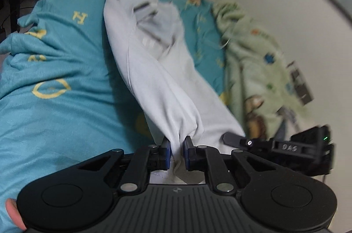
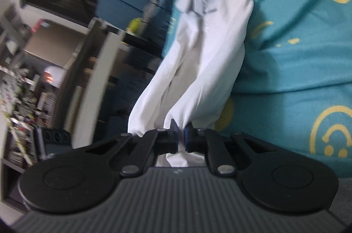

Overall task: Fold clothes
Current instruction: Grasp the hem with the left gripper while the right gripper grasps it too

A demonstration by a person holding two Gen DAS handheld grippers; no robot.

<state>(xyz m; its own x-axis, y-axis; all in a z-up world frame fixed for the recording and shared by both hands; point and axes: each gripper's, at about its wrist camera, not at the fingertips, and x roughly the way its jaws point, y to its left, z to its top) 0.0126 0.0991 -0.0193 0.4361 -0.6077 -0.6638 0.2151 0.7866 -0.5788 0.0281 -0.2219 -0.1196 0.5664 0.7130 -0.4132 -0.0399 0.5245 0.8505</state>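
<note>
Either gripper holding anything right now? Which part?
Both. The left gripper and the right gripper are each shut on a bunched edge of the white garment. Which edge cannot be told.

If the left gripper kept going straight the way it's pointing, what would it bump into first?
The white garment that the left gripper already pinches in its jaws; it stretches straight ahead. Behind it probably lies the teal bedcover, though depth is unclear.
</note>
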